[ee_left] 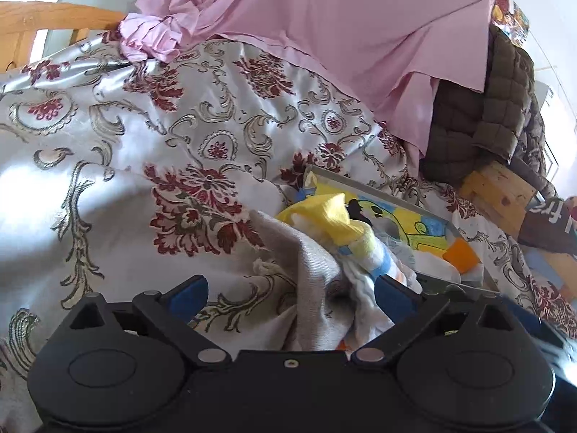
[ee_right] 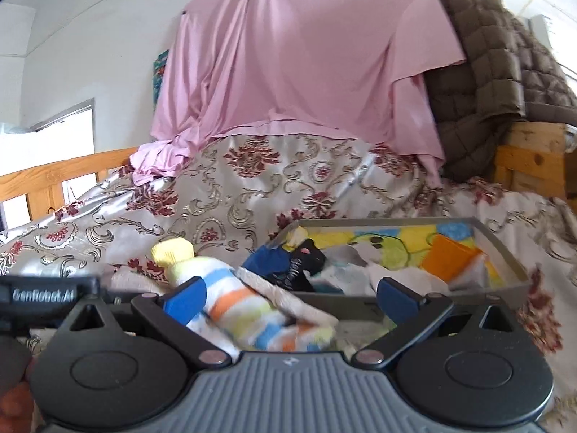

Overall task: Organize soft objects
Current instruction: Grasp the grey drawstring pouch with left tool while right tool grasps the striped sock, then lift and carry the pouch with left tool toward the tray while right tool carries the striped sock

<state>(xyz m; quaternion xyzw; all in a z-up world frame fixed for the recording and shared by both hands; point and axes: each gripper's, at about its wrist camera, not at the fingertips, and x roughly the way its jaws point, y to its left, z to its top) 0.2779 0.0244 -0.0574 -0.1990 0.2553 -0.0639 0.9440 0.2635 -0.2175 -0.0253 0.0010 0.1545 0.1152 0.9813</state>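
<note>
both grippers stood open, left gripper (ee_left: 290, 288) and right gripper (ee_right: 288, 297); striped sock (ee_right: 249, 310) lay between the right's jaws on the bedspread (ee_right: 252, 198); only the right view showed the whole tray (ee_right: 505, 252).

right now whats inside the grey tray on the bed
The grey tray holds an orange cloth, a black sock, white pieces, all on a yellow and blue cartoon towel. The tray floor beneath is covered.
</note>
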